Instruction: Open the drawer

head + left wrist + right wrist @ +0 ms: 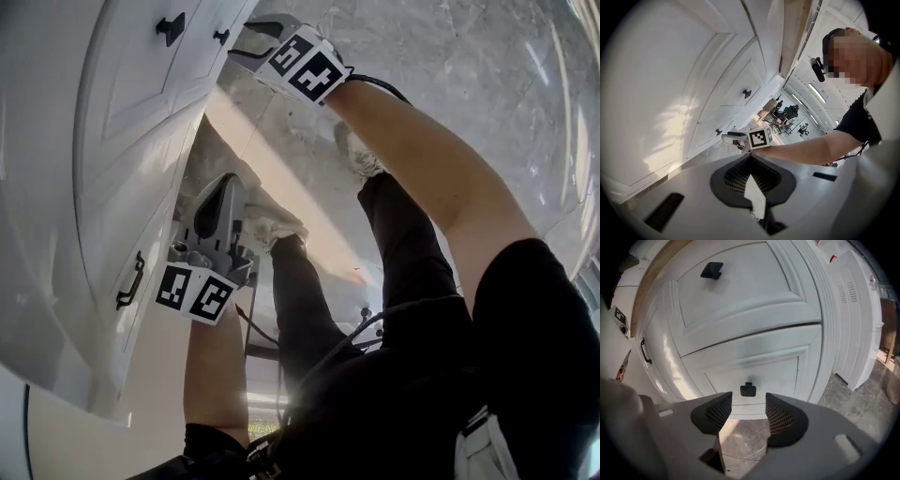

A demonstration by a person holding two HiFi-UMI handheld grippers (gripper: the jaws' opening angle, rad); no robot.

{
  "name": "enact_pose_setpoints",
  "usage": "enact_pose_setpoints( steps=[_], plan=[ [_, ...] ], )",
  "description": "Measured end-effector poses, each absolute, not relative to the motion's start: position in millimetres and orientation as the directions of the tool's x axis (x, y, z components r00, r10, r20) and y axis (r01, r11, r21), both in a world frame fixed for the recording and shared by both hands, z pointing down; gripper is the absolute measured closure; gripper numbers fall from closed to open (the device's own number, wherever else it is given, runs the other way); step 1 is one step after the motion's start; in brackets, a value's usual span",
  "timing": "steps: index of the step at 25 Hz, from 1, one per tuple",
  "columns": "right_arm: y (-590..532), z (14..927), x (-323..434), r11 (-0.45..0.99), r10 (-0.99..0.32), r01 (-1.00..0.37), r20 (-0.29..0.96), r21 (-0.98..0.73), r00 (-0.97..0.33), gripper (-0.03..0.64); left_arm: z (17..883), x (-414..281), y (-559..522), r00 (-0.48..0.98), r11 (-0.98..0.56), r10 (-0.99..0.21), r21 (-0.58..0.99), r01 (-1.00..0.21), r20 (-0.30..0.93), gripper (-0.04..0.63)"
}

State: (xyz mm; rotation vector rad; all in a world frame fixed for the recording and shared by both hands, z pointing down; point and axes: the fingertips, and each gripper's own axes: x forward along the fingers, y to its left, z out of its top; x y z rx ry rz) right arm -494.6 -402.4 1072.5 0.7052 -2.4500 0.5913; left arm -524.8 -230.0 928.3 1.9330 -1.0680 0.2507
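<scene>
The white cabinet has two stacked drawer fronts, each with a small black knob. In the right gripper view the lower drawer (778, 369) fills the middle, and its knob (748, 389) sits just ahead of my right gripper (749, 411), in line with the gap. That gripper is open with nothing between its pads. The upper knob (712, 270) is higher up. In the head view the right gripper (246, 42) is close to the lower knob (221, 37). My left gripper (228, 192) hangs nearer to me, beside the cabinet, shut and empty (752, 180).
A black bar handle (130, 281) is on a cabinet door to the left. The person's legs and shoes (356, 155) stand on the grey marble floor (469, 84). Tall white panelled units (853, 310) stand to the right of the drawers. Cables hang at the waist.
</scene>
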Motion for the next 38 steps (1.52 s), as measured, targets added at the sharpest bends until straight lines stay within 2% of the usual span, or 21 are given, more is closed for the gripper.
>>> enact_pose_setpoints(
  steps=[8, 16, 19, 28, 38],
  plan=[
    [-414, 1094, -511, 0.756, -0.369, -0.585, 0.548, -0.293, -0.751, 0.422, 963, -525, -229, 0.609, -0.223, -0.580, 0.613, -0.758, 0.541, 0.604],
    [-415, 1100, -525, 0.784, -0.368, -0.572, 0.561, -0.241, -0.741, 0.426, 966, -525, -230, 0.617, -0.228, -0.586, 0.624, -0.748, 0.526, 0.604],
    [-419, 1098, -526, 0.769, -0.387, -0.592, 0.561, -0.242, -0.732, 0.471, 963, -526, -231, 0.618, -0.226, -0.592, 0.630, -0.743, 0.516, 0.604],
    [-419, 1100, -523, 0.820, -0.391, -0.565, 0.625, -0.097, -0.676, 0.482, 960, -531, -222, 0.620, -0.227, -0.579, 0.625, -0.747, 0.530, 0.604],
    [-418, 1100, -520, 0.823, -0.392, -0.562, 0.637, -0.079, -0.664, 0.485, 955, -522, -223, 0.631, -0.237, -0.580, 0.635, -0.735, 0.515, 0.604]
  ],
)
